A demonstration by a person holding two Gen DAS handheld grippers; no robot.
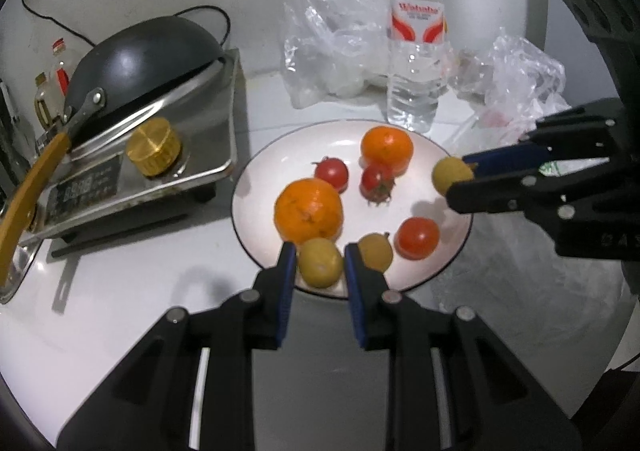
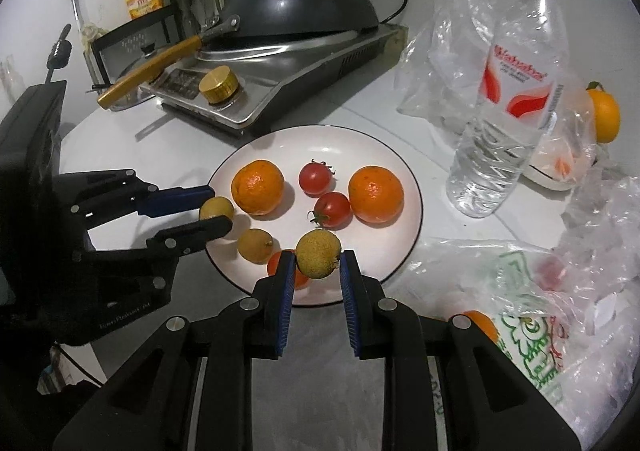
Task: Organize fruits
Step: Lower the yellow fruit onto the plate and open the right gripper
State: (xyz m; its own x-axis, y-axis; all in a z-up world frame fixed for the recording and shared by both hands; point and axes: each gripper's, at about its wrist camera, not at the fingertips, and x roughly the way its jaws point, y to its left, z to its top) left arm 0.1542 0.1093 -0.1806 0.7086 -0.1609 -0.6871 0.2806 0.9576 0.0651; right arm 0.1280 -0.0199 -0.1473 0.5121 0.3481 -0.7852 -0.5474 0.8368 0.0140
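Well along: two oranges, three red tomatoes and a yellow-brown longan already on the white round plate [image 1: 256, 171] mid-worktop. Left gripper [image 1: 320, 265] and right gripper [image 2: 318, 269] each clamped on another longan over plate's rim. Orange [image 2: 606, 117] beside clear plastic bags at worktop's far right edge still left.

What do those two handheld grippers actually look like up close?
The left gripper and right gripper look alike: matte black angular plastic linkages joined by round silver pins, each ending in two flat fingers faced with ribbed blue pads. Faint pale lettering marks the body. No cables or sleeves show.
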